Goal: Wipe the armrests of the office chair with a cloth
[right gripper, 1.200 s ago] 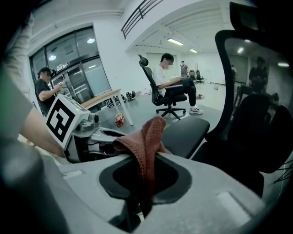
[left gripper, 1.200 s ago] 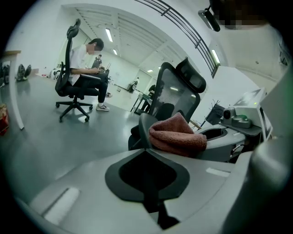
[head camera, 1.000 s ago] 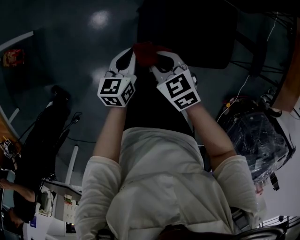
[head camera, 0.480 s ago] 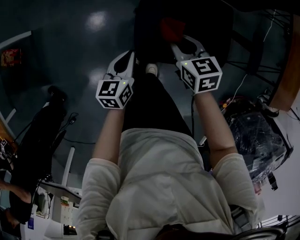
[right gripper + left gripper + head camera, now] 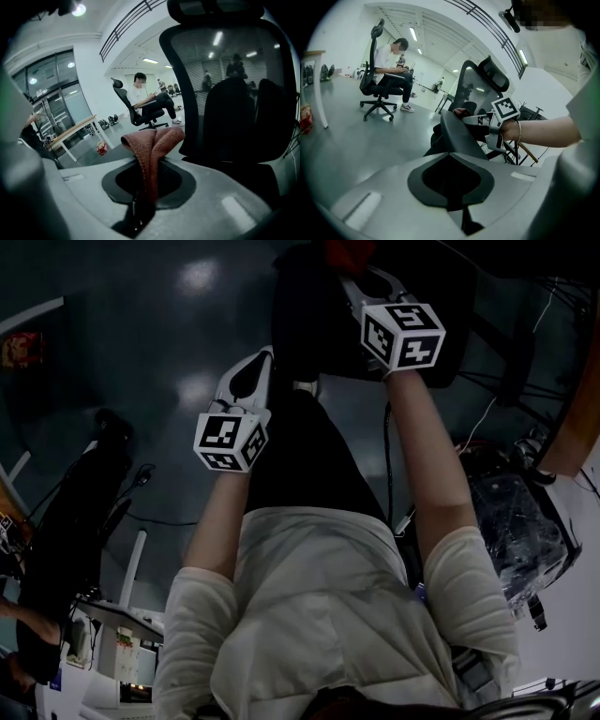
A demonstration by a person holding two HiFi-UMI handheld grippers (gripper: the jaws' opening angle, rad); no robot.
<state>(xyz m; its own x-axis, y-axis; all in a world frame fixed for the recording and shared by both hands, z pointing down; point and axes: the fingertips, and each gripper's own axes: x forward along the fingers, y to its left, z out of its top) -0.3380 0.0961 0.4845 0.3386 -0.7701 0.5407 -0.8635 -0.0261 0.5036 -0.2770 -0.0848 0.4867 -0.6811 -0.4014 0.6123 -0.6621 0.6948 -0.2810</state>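
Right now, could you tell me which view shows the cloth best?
The right gripper view: the cloth sits at its centre, folded and pinched in the right gripper. The head view shows only a dark red scrap at the top edge; the left gripper view, a small far bit at that gripper's tip.

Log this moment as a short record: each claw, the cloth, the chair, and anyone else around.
left claw: shut, empty, held nearer the body
right claw: shut on the cloth, stretched out toward the chair
cloth: reddish, folded, pinched between the jaws
office chair: black, mesh back, headrest on top
cloth touching armrest: cannot tell
background: seated person on a second chair
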